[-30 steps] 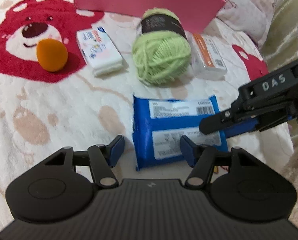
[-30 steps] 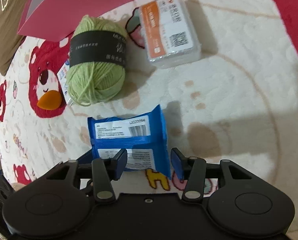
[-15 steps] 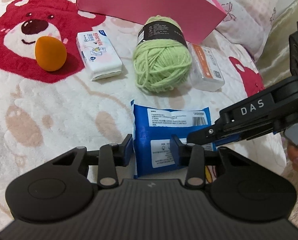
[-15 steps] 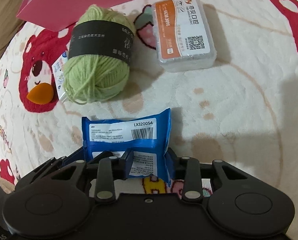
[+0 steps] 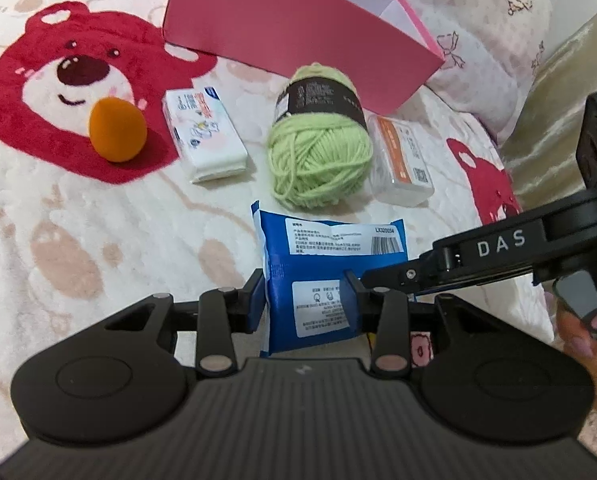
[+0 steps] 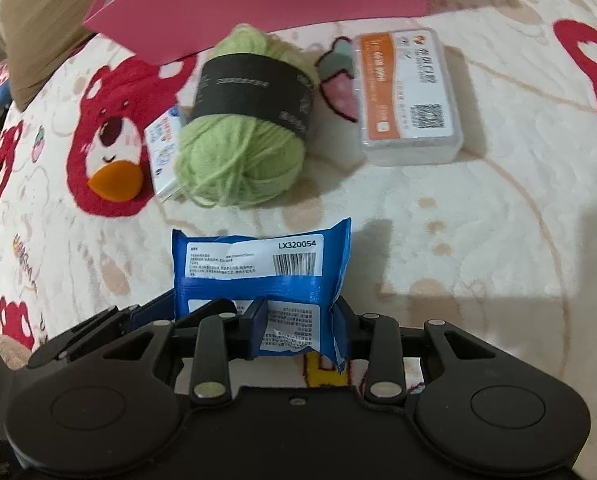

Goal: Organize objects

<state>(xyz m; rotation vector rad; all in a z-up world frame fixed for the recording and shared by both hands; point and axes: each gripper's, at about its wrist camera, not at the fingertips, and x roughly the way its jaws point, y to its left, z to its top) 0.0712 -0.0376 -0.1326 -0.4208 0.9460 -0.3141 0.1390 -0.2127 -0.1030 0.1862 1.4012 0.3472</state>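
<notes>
Both grippers are on the same thing here: the flat blue plastic packet with white printed labels lies on the fleecy cream blanket with red bear prints, and its near edge sits right between the fingers of each tool. The left gripper has its blue pads pinched in narrow on the packet's near left portion, the film bulging between them; the right gripper is clamped just as narrowly on the near right corner, and the wrapper visibly crumples and folds there. From the left wrist view the right tool reaches in from the right, its finger lying just beside the left one's right pad. Ahead of both, beyond the packet, sits a ball of light green yarn with a black paper band, with a clear plastic box bearing an orange label to its right, a small white tissue pack and an orange egg-shaped sponge off to the left, and an open pink cardboard box furthest away. The risk now, as I read it: two grips on thin slippery film, so uneven pulling could tear the wrapper, or the crumpled corner could slide out of the right pads as it lifts; the fingers are also close enough to knock together.
</notes>
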